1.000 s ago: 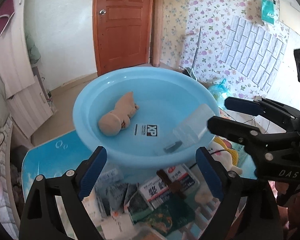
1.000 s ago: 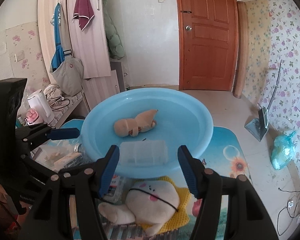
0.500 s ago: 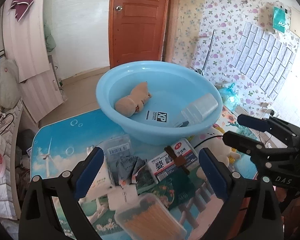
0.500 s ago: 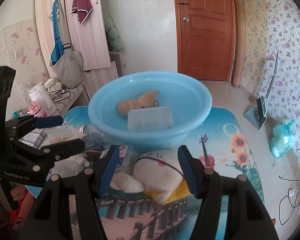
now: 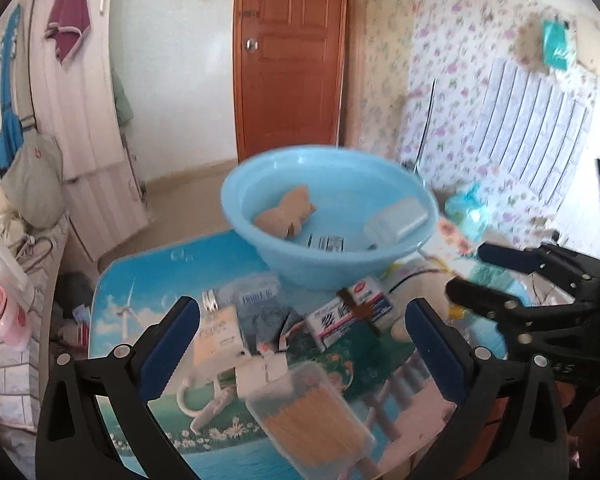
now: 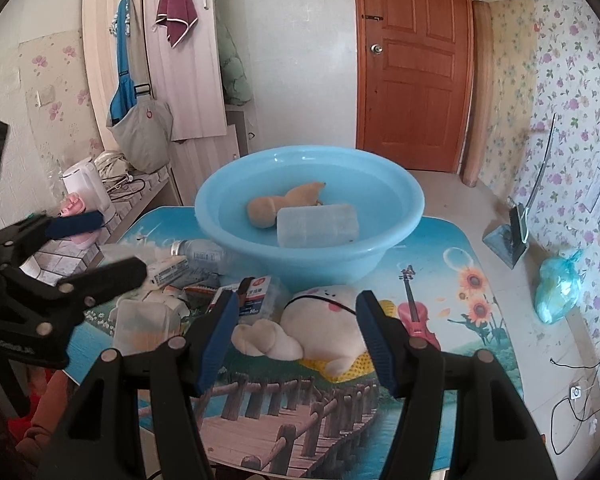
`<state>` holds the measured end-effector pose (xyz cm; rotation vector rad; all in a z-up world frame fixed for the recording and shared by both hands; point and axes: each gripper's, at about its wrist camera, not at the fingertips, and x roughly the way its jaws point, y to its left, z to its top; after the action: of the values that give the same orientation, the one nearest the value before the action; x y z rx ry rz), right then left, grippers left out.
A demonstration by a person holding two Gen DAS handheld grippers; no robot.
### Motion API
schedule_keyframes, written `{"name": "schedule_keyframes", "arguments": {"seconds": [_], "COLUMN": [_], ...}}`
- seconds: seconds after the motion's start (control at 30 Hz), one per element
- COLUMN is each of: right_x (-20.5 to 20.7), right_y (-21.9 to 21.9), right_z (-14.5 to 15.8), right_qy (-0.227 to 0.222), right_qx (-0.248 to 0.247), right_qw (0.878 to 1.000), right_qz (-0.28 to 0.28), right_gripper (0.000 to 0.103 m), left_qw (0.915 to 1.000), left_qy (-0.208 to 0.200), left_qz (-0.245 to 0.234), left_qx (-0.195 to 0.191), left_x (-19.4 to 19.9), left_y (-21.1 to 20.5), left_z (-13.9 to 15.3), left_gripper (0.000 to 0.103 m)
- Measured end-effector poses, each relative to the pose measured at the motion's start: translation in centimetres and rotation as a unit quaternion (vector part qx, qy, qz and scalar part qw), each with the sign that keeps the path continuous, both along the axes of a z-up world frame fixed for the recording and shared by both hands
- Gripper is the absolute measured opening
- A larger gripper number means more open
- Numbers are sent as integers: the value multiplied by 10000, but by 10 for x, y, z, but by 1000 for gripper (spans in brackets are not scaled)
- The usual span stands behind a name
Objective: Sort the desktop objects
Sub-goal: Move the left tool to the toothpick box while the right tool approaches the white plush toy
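Clear box [image 6: 318, 226] lies crosswise in the basin [image 6: 400, 240]; left gripper [image 5: 300, 344] and right gripper [image 6: 296, 336] fingers spread, empty.

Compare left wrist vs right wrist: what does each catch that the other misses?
Left wrist only: the XP label on the basin floor and the white hook beside the cotton swab box.

Right wrist only: the white kettle, the whole plush toy between the open right gripper fingers, and the violin print.

Both: the blue basin holding the tan toy and clear plastic box, plus the open left gripper.
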<state>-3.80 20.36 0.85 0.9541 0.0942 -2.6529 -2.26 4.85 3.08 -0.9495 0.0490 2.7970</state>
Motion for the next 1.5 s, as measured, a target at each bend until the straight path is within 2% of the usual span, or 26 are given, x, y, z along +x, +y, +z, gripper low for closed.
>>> {"name": "schedule_keyframes", "arguments": {"seconds": [0.07,0.27,0.33,0.43,0.57,0.87,1.07,1.2,1.33,1.5], "right_x": [2,3,3,6,6,8,11,8,12,11], "right_y": [0,-2,-3,-5,-8,-14,-18,-23,-30,-30], "right_z": [0,1,1,2,0,0,-6,-14,-18,-22], "right_qy": [10,29,-8,36,15,232,386,-49,34,-166], "right_qx": [-2,35,21,68,120,147,129,124,419,238], "right_qw": [10000,10000,10000,10000,9999,9996,9991,9993,9984,9986], "right_qz": [-5,-18,-17,-43,-63,-43,126,358,389,449], "right_gripper": [64,69,71,74,78,103,103,103,103,103], "left_qw": [9996,9995,9996,9993,9998,9997,9997,9995,9993,9987], "left_qy": [177,4,-260,-311,-202,-210,-196,-285,-339,-491], "left_qz": [76,45,-13,-65,-24,-75,-75,-64,-67,-61], "left_qx": [-183,-312,-126,199,16,107,108,149,130,158], "left_x": [5,4,1,5,9,12,15,15,17,16], "left_y": [2,0,-4,-11,-12,-21,-26,-29,-30,-32], "left_z": [2,0,-6,-11,-13,-18,-21,-26,-32,-42], "left_gripper": [103,103,103,103,103,103,103,103,103,103]}}
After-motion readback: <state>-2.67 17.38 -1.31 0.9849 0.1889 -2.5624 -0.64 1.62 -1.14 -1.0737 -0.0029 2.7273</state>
